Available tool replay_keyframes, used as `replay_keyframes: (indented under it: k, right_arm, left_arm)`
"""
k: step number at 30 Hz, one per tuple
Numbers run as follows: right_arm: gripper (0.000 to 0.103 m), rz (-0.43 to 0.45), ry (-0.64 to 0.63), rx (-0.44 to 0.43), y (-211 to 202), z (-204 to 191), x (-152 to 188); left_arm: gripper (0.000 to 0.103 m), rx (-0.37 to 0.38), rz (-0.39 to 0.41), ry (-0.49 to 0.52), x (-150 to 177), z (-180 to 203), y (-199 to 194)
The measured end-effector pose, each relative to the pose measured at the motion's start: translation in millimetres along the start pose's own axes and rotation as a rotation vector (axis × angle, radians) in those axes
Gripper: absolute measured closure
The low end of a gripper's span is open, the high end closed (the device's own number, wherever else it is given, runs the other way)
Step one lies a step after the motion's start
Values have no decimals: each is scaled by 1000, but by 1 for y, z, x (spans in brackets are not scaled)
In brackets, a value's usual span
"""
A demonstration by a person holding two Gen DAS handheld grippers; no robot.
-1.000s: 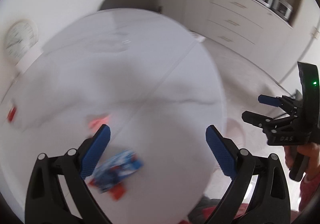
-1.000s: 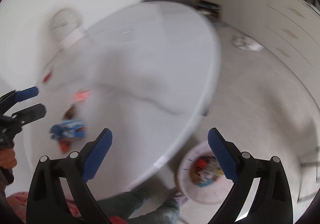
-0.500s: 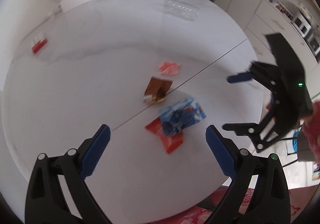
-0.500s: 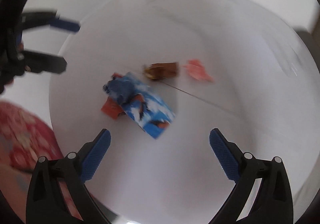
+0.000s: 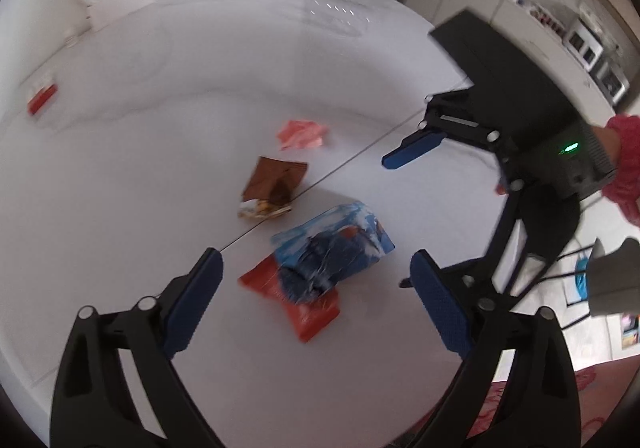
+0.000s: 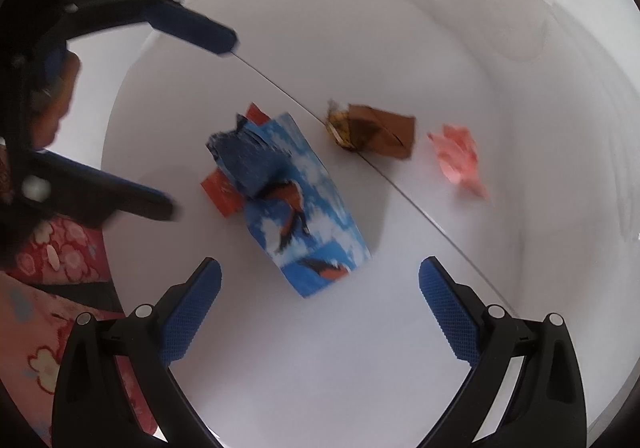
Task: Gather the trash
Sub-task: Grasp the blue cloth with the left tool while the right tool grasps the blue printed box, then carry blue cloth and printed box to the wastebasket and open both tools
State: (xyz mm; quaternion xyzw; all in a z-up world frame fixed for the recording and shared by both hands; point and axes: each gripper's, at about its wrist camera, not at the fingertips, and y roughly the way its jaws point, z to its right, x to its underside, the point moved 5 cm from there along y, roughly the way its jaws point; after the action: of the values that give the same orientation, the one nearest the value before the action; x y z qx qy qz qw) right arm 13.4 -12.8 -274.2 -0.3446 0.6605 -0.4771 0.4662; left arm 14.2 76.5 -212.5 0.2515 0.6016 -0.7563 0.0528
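Jaws, left: left gripper (image 5: 314, 284) is standing released, nothing between the pads; they have just been closing a little, and the blue wrapper sits ahead of the gap, not yet inside it
Jaws, right: right gripper (image 6: 320, 300) is standing released and wide, nothing clamped, pads clear of everything
Target, as judged: blue wrapper (image 5: 334, 248), crumpled, printed with clouds and orange shapes, is lying on the white desk (image 5: 160, 88), overlapping a red wrapper (image 5: 304, 308) beneath it
Bearing from left jaws: wrapper is sitting just ahead of the tips, slightly toward the right pad; the red wrapper is poking out nearest the gap
Bearing from right jaws: same blue wrapper (image 6: 292, 200) is lying just ahead of the gap, a touch toward the left pad
Long axis: in the right wrist view it is running diagonally, from the crumpled end up-left to the flat end down-right, so neither pair of jaws is squared across it
Nearer hand: too close to call; both grippers are pointing down at the pile from opposite sides
Other trash: brown wrapper (image 5: 276, 184) and pink scrap (image 5: 302, 133) are lying farther out, apart from the blue one; a small red-and-white item (image 5: 40, 100) is sitting well away near the desk edge
Risk, judged: closing on the blue wrapper may be dragging the red one along or leaving it behind
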Motion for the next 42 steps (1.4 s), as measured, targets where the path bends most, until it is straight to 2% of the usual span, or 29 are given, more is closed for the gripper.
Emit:
replay_keyframes:
  k: [4, 6, 12, 14, 15, 19, 24, 29, 32, 34, 38, 42]
  right_arm:
    - [5, 3, 47, -13, -5, 2, 8]
    - [5, 10, 62, -22, -7, 2, 10]
    - [5, 33, 85, -35, -14, -4, 13]
    - [5, 40, 83, -42, -17, -3, 11]
    - [5, 42, 80, -46, -20, 0, 12]
    - [5, 40, 42, -51, -23, -3, 7]
    - [5, 36, -62, -59, -22, -9, -22]
    - [14, 20, -134, -87, -9, -12, -43]
    - [31, -17, -145, -111, 6, -10, -52]
    - [47, -45, -151, -128, 13, -14, -53]
    - [48, -34, -120, -122, 5, -16, -51]
    - [49, 55, 39, -107, -26, -8, -27]
  left_arm:
    - [30, 15, -28, 31, -3, 6, 21]
    - [43, 20, -41, 39, -2, 6, 28]
    - [66, 51, -53, 32, 6, 3, 32]
    - [70, 64, -51, 26, 6, 3, 30]
    - [75, 70, -46, 22, 6, 3, 29]
    - [82, 79, -32, 7, 6, 4, 23]
    - [82, 112, -1, -47, 4, -1, 7]
    - [82, 110, 36, -87, 3, -11, -15]
    - [82, 83, 55, -101, 2, -20, -32]
    - [82, 61, 63, -107, 1, -25, -40]
    - [82, 31, 68, -96, 2, -30, -52]
    - [82, 36, 65, -56, -4, -23, -57]
